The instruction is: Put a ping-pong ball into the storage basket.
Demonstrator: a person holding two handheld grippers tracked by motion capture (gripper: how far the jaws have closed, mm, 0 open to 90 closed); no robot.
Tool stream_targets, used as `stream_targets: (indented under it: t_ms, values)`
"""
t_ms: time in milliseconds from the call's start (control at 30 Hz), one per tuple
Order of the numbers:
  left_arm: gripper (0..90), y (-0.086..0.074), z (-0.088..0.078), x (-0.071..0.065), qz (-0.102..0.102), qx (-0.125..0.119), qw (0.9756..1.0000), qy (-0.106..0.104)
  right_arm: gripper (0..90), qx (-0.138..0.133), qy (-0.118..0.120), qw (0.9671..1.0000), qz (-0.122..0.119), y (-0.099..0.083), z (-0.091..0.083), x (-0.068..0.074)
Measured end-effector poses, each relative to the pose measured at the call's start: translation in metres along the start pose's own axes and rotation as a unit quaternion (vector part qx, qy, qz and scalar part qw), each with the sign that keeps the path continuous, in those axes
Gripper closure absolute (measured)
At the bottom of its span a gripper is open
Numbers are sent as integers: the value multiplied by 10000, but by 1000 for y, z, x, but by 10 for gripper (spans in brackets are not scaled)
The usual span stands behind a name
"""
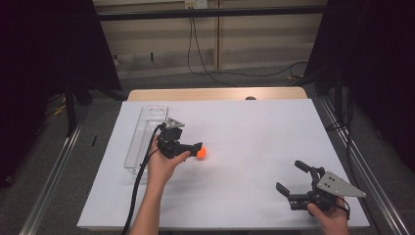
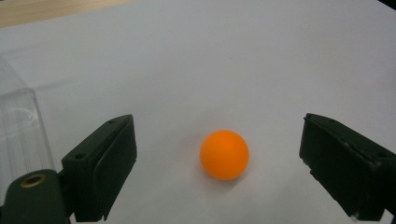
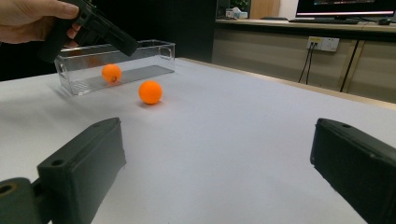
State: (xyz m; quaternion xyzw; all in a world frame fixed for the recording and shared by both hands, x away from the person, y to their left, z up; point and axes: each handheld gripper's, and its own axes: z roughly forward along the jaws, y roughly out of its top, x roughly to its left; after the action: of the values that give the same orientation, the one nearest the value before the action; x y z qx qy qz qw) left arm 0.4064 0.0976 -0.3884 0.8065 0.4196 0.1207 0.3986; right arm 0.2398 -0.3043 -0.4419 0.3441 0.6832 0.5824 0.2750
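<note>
Squarely between wide-open jaws of left gripper (image 2: 219,158): orange ball (image 2: 224,154), untouched, nearer than right gripper (image 1: 299,182), also agape.

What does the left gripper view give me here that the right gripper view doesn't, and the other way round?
Left gripper view: the left gripper up close, its fingers open with the orange ball between them, touching neither, and just a corner of the clear box. Right gripper view: the open right gripper, the whole box, an orange spot at its wall, either a second ball or a reflection, and the hand above it. Shared: ball, box, white table sheet.
</note>
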Motion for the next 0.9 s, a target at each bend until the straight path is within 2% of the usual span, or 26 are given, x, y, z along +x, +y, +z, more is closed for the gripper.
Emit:
stream_targets:
  t_ms: [200,267,400,900]
  values:
    - [111,0,2,-2,54,47,10000,3,26,-10,11,10000,7,0,0,0]
    - [111,-1,4,-3,-6,21,10000,-5,26,-5,11,10000,15,0,0,0]
    - [111,-1,6,-4,54,79,10000,0,26,-4,12,10000,18,0,0,0]
    - [108,-3,13,-6,24,159,9999,-16,26,-10,10,10000,14,0,0,0]
